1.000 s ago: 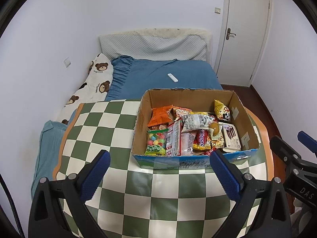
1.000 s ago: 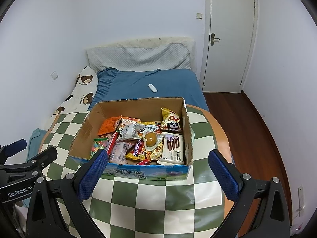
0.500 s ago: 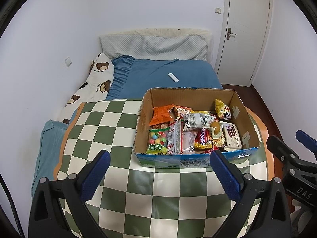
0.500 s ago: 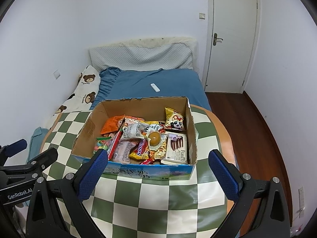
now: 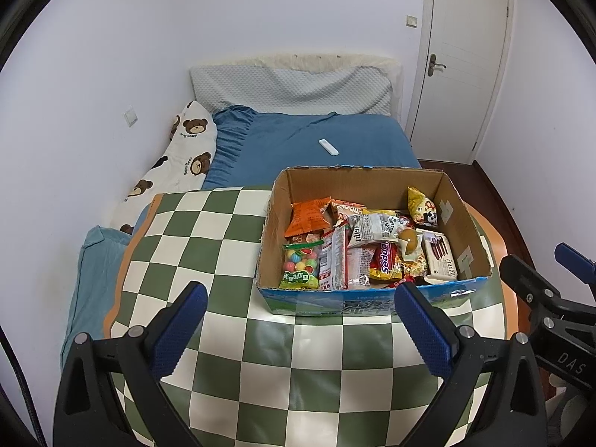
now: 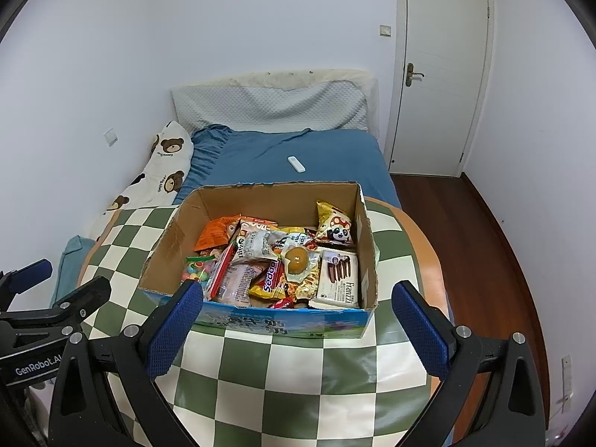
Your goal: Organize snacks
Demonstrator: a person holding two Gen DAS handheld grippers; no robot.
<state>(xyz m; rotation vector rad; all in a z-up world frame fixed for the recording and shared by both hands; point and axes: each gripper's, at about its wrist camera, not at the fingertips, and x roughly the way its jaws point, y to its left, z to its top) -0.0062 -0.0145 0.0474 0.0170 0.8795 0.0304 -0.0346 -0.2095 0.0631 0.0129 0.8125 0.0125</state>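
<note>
Both wide-spread, empty blue-padded grippers, left gripper (image 5: 300, 326) and right gripper (image 6: 296, 324), now sit slightly farther from the snack-filled brown cardboard box (image 5: 465, 219).

Cardboard box (image 5: 372, 300) on desk (image 5: 208, 246), toward its right side; snack packets (image 5: 357, 249) inside. Bed (image 5: 298, 149) behind desk; remote (image 5: 328, 146) on bed; pillow (image 5: 290, 87) at headboard end. Door (image 5: 465, 67) right of bed.

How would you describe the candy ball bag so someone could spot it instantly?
Start at the cardboard box on the checkered table. Look in its near left corner: the clear candy bag lies flat there. Unlike its neighbours, it shows round pastel balls above a green label.
</note>
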